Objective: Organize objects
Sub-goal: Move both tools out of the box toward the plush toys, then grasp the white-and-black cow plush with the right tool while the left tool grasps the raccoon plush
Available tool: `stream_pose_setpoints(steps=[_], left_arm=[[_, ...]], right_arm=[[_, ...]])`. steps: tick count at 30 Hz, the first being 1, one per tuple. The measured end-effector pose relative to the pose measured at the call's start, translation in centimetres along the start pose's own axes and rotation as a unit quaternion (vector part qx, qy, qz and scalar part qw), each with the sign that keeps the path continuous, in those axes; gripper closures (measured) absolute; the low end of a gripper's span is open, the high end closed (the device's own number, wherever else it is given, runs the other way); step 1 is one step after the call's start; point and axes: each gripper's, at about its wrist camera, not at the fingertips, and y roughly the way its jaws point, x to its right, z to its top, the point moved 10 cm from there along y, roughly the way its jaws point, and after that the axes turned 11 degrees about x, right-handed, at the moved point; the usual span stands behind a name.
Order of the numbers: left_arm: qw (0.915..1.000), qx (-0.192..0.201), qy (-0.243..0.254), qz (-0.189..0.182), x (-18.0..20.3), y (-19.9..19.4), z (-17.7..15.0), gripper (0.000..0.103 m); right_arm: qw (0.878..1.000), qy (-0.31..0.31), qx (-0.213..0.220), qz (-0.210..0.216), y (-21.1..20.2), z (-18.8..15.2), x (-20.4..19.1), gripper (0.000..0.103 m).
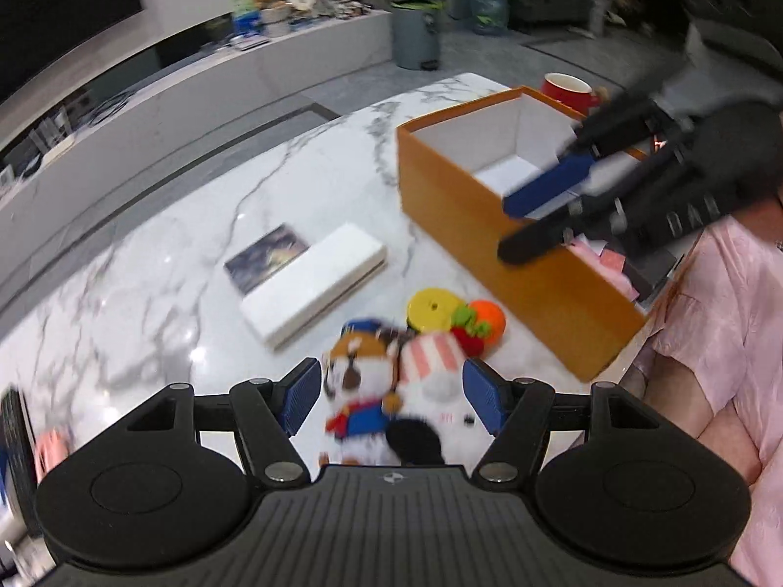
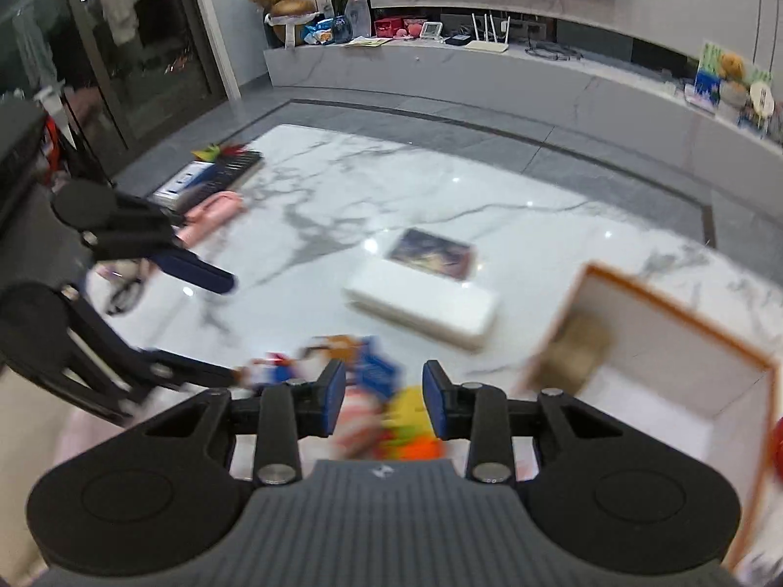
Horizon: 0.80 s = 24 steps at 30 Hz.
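Note:
A plush toy (image 1: pixel 377 386) with a brown face and a striped pink-and-white part lies on the marble table (image 1: pixel 161 303) between the open fingers of my left gripper (image 1: pixel 391 394), not gripped. Behind it sit a yellow disc (image 1: pixel 433 307) and an orange and red toy fruit (image 1: pixel 482 325). An open orange box (image 1: pixel 489 225) stands to the right. My right gripper (image 1: pixel 509 227) hovers open over the box's front rim. In the right wrist view my right gripper (image 2: pixel 384 398) is open above the blurred toys (image 2: pixel 386 420), and my left gripper (image 2: pixel 230 325) shows at the left.
A white flat box (image 1: pixel 313 283) and a dark picture card (image 1: pixel 266 257) lie mid-table. A red mug (image 1: pixel 567 90) stands behind the orange box. A pink object (image 2: pixel 210 213) and a dark keyboard-like item (image 2: pixel 230 169) lie at the table's far left. Pink fabric (image 1: pixel 724 323) is at right.

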Motion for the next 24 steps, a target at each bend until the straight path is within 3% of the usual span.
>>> stream_pose_setpoints(steps=[3,5,8,12,15,20,24], left_arm=[[0.9997,0.007,-0.024,0.008,-0.8,-0.2,-2.0,0.028],[0.9989,0.018,-0.041,0.016,-1.6,-0.3,-3.0,0.028],[0.9967,0.034,-0.073,0.011,-2.5,-0.4,-4.1,0.028],[0.9960,0.034,-0.081,0.017,-3.4,0.0,-5.5,0.029],[0.9954,0.032,-0.090,0.006,-3.8,0.9,-6.0,0.028],[0.9949,0.027,-0.096,-0.015,-3.9,2.8,-6.0,0.028],[0.9971,-0.001,-0.065,-0.039,-3.0,4.6,-6.2,0.029]], right_arm=[[0.999,0.033,-0.002,-0.017,1.4,-1.9,-2.9,0.055],[0.996,0.087,-0.007,-0.021,2.2,-3.2,-4.1,0.052],[0.980,0.196,-0.009,-0.025,3.8,-5.6,-4.4,0.051],[0.962,0.267,-0.013,-0.060,5.1,-7.9,-3.8,0.049],[0.955,0.278,-0.004,-0.099,5.5,-8.9,-3.1,0.036],[0.958,0.265,-0.006,-0.114,6.1,-9.0,-2.9,0.030],[0.963,0.235,-0.024,-0.126,7.0,-9.5,-2.9,0.028]])
